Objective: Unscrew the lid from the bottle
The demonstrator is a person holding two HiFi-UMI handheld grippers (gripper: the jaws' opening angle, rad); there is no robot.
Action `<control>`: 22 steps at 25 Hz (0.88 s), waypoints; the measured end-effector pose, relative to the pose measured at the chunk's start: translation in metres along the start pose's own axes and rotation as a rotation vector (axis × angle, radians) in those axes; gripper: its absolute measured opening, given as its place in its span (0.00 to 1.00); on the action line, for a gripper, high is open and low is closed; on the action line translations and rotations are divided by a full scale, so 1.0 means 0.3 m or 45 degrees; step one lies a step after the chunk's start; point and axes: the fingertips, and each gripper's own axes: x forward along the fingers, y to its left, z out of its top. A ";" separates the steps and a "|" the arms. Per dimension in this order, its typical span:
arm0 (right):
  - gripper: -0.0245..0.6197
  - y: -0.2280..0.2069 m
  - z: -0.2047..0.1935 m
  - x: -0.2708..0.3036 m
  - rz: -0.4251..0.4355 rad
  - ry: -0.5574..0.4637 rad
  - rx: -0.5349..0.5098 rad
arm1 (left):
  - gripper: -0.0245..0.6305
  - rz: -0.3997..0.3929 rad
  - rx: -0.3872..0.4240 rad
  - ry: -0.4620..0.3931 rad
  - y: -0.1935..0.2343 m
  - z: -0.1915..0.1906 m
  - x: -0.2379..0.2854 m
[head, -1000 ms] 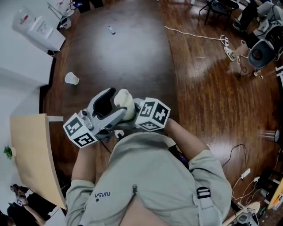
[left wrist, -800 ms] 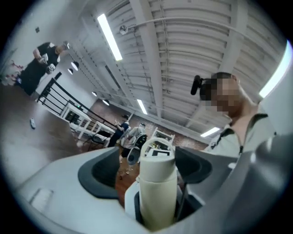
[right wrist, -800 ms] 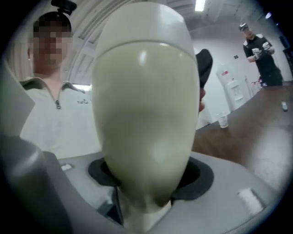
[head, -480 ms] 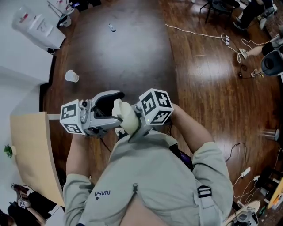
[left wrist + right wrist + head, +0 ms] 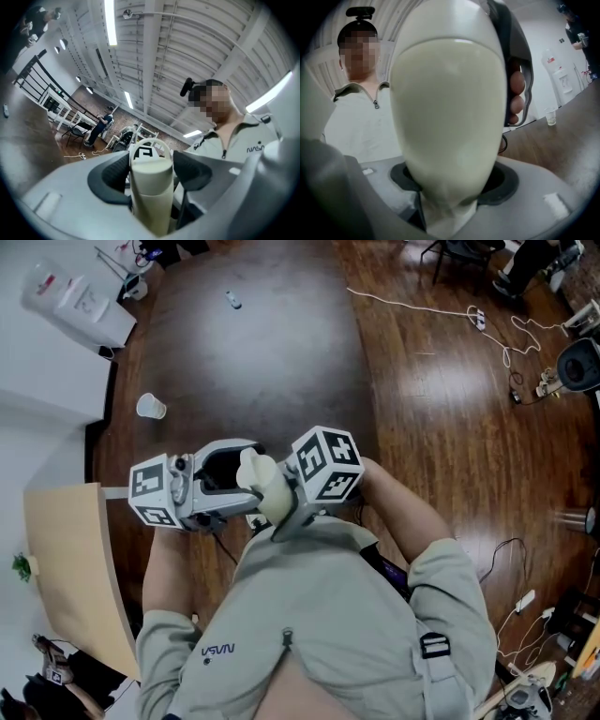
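A: Where is the bottle (image 5: 258, 482)?

B: Cream-coloured, held off the floor, close to the chest of the person (image 5: 309, 615), slung between the two tools. The lid (image 5: 151, 176) end sits in the left gripper (image 5: 151, 164). Its pads lie against both sides of the lid with the jaws a fair way apart, and they have just been closing onto it. The right gripper (image 5: 454, 182) clamps the bottle's other end, jaws wide around it, and the bottle's body fills that view.

A: Edges, room to move?

B: The dark wood floor (image 5: 281, 362) is open ahead and to the right of the tools. On the left is a tan tabletop (image 5: 66, 568), its long edge near the person's left arm. A paper cup (image 5: 150, 407) stands on the floor ahead-left, well apart from the grippers. A white cable (image 5: 422, 313) trails across the boards far right. A water dispenser (image 5: 70, 296) stands in the far left corner.

A: Change since a second back?

B: The left gripper was then tipped, its rear end low, and now it lies about level. The right gripper sits a little higher in the head view. At the half-second mark the pose was nearly as now. The cup is unmoved.
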 end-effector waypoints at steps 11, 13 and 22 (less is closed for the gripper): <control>0.51 -0.226 0.007 -0.085 -0.447 -0.093 0.069 | 0.48 0.433 0.134 -0.037 0.155 0.020 -0.010; 0.51 -0.319 -0.002 -0.119 -0.658 -0.142 0.102 | 0.48 0.647 0.220 -0.064 0.208 0.016 -0.021; 0.51 -0.531 -0.095 -0.250 -1.429 -0.086 0.244 | 0.48 1.090 0.336 -0.085 0.323 -0.056 -0.060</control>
